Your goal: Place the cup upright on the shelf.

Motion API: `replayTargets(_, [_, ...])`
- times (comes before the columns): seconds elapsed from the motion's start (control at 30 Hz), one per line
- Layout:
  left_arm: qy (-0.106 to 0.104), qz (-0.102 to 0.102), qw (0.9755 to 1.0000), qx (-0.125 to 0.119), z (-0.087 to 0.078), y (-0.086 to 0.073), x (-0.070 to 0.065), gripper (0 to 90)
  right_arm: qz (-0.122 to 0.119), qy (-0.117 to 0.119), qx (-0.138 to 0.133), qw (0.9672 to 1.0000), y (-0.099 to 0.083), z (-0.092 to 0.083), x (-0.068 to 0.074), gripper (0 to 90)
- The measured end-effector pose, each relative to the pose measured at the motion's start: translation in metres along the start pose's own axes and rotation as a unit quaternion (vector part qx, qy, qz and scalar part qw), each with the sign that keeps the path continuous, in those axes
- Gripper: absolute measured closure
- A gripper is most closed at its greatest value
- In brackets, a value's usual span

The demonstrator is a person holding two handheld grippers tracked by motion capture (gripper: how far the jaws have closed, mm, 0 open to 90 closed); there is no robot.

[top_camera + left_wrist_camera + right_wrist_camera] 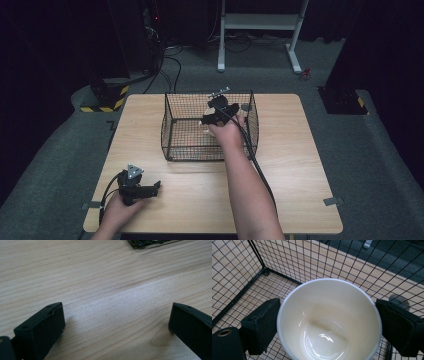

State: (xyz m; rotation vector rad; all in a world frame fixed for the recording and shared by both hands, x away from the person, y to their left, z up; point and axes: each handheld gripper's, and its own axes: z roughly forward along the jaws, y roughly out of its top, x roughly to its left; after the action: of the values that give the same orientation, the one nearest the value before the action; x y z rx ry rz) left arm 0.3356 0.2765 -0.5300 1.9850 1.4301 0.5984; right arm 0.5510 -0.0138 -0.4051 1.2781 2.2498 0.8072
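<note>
A wooden bench (300,165) with a pale grain is seen from above, standing on grey carpet. A black wire basket (172,135) is placed on the far half of the bench, near the centre; its sides and floor are an open grid through which the wood is visible.

The right forearm is extended from the near edge over the basket, and the right tongs (218,111) are held inside the basket's far right part. In the right gripper view, a white cup (329,322) is seen from above between the two black jaws. The cup is upright, glossy and empty, and it is positioned near a corner of the basket (242,287). Both jaws are placed against the outside of the cup wall, one at each side, so the right tongs (329,325) are pinching the cup. Whether the cup rests on the basket floor or is held above it cannot be told.

The left tongs (145,189) are held low over the near left part of the bench, well apart from the basket. In the left gripper view, the jaws of the left tongs (116,322) are spread wide, with bare wood (100,285) between them. A corner of the basket (142,243) is visible at the top edge of that view.
</note>
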Motion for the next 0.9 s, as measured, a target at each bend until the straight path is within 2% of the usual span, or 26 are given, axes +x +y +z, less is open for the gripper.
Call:
replayTargets(0.13, [0.0, 0.0, 1.0, 0.0, 0.0, 0.0, 0.0, 0.8, 0.004, 0.003, 0.022, 0.9998, 0.001, 0.005, 0.0, 9.0])
replayTargets(0.27, [0.0, 0.0, 1.0, 0.0, 0.0, 0.0, 0.0, 0.9, -0.002, 0.005, 0.03, 0.9995, 0.0, 0.01, 0.001, 9.0])
replayTargets(0.5, [0.0, -0.001, 1.0, -0.001, 0.0, 0.0, 0.0, 0.8, 0.002, 0.009, 0.055, 0.9985, -0.003, 0.017, 0.004, 9.0])
replayTargets(0.9, [0.0, 0.0, 1.0, -0.001, 0.0, 0.0, 0.0, 0.8, 0.007, 0.012, 0.069, 0.9976, -0.008, 0.016, 0.006, 8.9])
